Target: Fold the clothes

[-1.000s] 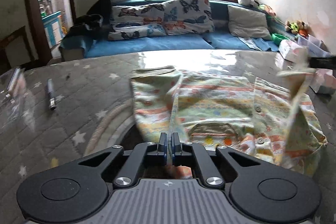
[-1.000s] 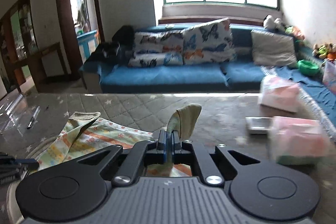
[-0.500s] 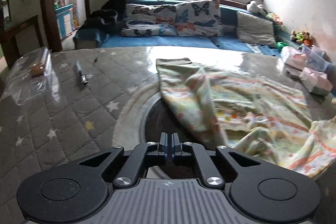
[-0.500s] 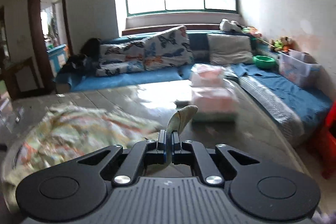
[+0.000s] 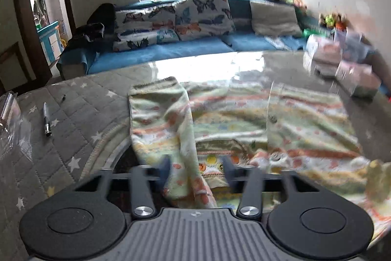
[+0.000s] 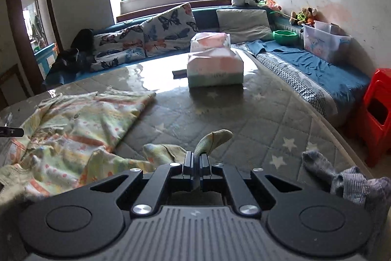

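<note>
my left tool (image 5: pixel 195 169) gapes wide over the pastel printed cotton shirt (image 5: pixel 244 124); my right tool (image 6: pixel 195 159) pinches its sleeve, lower centre.

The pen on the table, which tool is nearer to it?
Left. The pen lies just left of the left tool; the right tool grips cloth farther right.

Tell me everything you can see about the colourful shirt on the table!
The shirt is soft, pale yellow-green cloth with orange stripes, little printed shapes and buttons. It lies rumpled on the grey quilted table cover, one sleeve stretching toward the camera. The open left gripper straddles that sleeve. The shut right gripper pinches another corner, lifting it.
</note>
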Demonstrator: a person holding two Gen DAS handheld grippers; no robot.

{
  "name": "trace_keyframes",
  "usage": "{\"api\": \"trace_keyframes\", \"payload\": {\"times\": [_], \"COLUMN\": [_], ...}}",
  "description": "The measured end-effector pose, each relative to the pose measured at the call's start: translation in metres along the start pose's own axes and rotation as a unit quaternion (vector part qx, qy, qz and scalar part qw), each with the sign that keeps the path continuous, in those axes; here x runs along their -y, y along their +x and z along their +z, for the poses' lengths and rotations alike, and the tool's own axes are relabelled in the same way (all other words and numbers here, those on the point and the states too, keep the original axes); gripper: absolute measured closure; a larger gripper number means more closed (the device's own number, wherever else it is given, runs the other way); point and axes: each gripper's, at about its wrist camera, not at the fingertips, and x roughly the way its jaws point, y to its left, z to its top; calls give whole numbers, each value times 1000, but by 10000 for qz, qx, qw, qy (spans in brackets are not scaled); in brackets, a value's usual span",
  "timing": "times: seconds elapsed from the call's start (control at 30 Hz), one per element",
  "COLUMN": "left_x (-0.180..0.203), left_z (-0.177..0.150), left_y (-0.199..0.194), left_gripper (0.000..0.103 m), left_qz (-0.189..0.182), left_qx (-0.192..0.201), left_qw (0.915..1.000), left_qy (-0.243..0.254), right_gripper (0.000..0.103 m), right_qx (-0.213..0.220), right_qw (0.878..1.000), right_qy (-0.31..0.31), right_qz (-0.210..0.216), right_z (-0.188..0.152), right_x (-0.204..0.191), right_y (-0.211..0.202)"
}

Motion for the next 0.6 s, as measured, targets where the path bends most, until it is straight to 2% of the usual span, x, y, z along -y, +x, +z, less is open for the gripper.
{"api": "trace_keyframes", "payload": {"times": [0.07, 0.1, 0.37, 0.43, 0.6], "left_x": [-3, -6, -39, -43, -55], "left_z": [-4, -7, -44, -61, -103], "left_y": [6, 4, -46, -59, -86], "left_gripper": [96, 99, 102, 102, 102], "left_qz": [-45, -13, 157, 192, 131], "left_qx": [-144, -130, 77, 27, -176], "left_qw": [9998, 9998, 9976, 9969, 9921], "left_qy": [-90, -121, -668, -763, -1234], "right_gripper": [99, 99, 96, 89, 78], "right_qx": [-20, -20, -166, -246, -238], "right_qw": [10000, 10000, 9998, 9996, 9989], "right_qy": [6, 16, 47, 82, 134], "right_qz": [-12, -13, -50, -106, -384], "right_z": [-1, -2, -10, -14, -20], "right_x": [1, 2, 9, 12, 26], "right_y": [0, 0, -2, -3, -22]}}
